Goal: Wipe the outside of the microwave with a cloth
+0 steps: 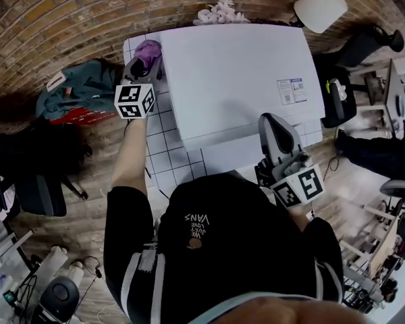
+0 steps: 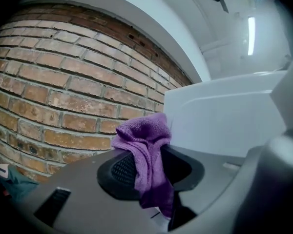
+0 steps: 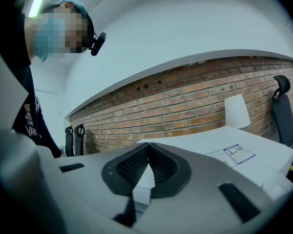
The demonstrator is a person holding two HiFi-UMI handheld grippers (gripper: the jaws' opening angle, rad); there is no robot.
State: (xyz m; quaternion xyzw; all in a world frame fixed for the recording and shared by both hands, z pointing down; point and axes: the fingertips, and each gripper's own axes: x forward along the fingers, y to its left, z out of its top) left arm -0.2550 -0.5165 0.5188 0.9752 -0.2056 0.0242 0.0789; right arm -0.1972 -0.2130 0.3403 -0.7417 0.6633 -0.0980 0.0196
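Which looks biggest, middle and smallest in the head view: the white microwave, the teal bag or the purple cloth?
1. white box-shaped microwave
2. teal fabric bag, though it lies lower, farther from the camera
3. purple terry cloth

An office-like workroom: brick wall (image 1: 47,19), swivel chairs (image 1: 368,42), cluttered desks (image 1: 396,90).

You wear a black top (image 1: 216,248) with white back lettering and white-striped sleeves. Both grey grippers, left gripper (image 1: 143,65) beside the microwave (image 1: 236,79) and right gripper (image 1: 271,120) before it, carry white cubes with black square markers.
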